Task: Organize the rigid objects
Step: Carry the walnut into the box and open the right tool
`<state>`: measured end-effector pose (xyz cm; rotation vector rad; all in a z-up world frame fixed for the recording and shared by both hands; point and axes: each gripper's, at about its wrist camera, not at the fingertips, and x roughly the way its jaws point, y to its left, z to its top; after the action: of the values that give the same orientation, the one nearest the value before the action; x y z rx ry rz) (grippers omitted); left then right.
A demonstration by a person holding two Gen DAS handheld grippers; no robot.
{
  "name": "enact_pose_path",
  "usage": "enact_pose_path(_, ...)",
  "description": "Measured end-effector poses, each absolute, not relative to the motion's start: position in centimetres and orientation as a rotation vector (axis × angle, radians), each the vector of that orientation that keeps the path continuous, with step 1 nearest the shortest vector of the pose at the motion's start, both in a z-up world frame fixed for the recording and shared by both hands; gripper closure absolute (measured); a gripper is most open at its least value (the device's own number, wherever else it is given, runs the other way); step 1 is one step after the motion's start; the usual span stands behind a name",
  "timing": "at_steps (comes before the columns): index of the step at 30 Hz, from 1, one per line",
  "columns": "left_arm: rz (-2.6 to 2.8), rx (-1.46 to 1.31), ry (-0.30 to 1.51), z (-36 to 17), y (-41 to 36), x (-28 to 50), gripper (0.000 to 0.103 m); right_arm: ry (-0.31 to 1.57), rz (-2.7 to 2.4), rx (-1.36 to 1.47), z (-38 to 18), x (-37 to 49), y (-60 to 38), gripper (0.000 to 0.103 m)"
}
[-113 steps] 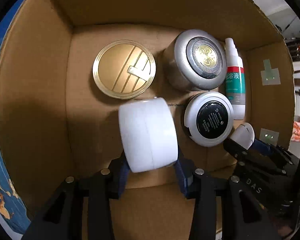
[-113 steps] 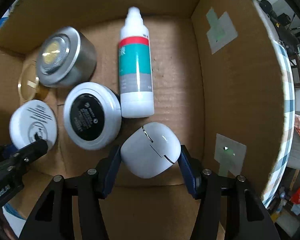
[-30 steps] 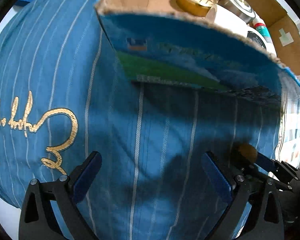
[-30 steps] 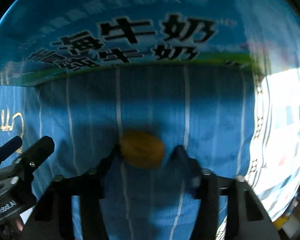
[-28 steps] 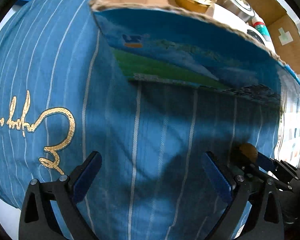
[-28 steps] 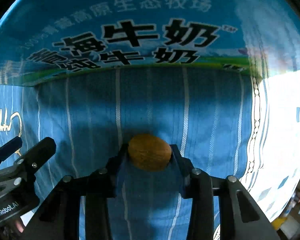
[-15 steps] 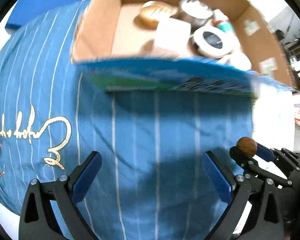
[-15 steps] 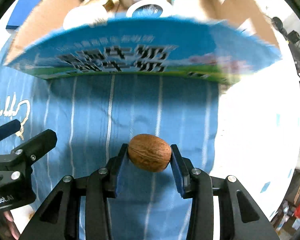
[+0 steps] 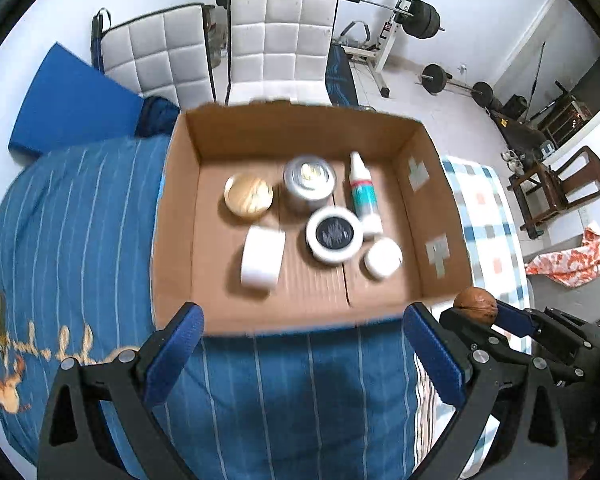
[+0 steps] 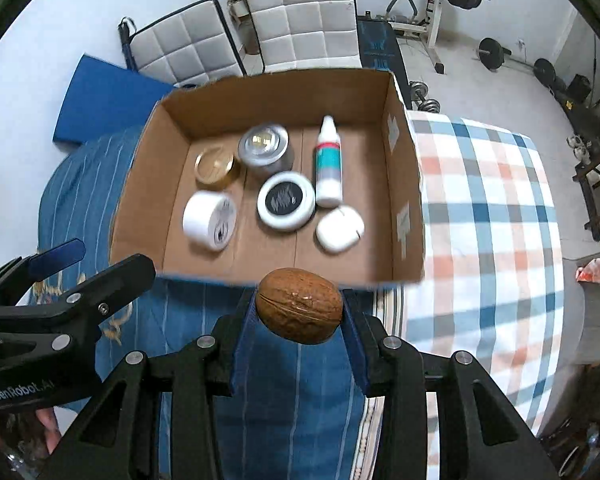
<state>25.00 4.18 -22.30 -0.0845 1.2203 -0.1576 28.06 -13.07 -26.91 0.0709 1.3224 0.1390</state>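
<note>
The right gripper (image 10: 299, 312) has its jaws clamped on a walnut (image 10: 299, 305); the left gripper (image 9: 302, 350) gapes wide, empty. Both have risen since half a second ago (box interior now visible). Cardboard box (image 9: 180, 216) at 12 o'clock holds jars, bottle (image 9: 362, 194), earbud case (image 9: 383, 257).

White walls (image 9: 480, 8) and a pale floor (image 9: 452, 120) fill the top of the frame. Two white quilted chairs (image 9: 276, 36) stand at upper centre, a blue mat (image 9: 68, 112) at upper left. Barbell racks and weight plates (image 9: 416, 12) (home gym gear) sit upper right; a dark wooden chair (image 9: 572, 188) stands at right.
</note>
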Motion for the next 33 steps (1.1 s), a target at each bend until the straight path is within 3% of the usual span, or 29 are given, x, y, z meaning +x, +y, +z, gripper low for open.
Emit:
enact_pose_path(9,-0.146,-0.045,1.261,-25.3,4.1,30.3,0.001,1.364,0.112,0.065,-30.3,33.4,-12.2,0.060)
enact_pose_path(22,-0.114,-0.101,1.475,-34.8,5.2,33.4,0.001,1.645,0.084,0.060,-42.0,37.3,-10.9,0.060)
enact_pose_path(33,-0.105,-0.091,1.516,-37.2,5.6,34.3,0.001,1.743,0.036,0.009,-45.8,38.0,-10.5,0.060)
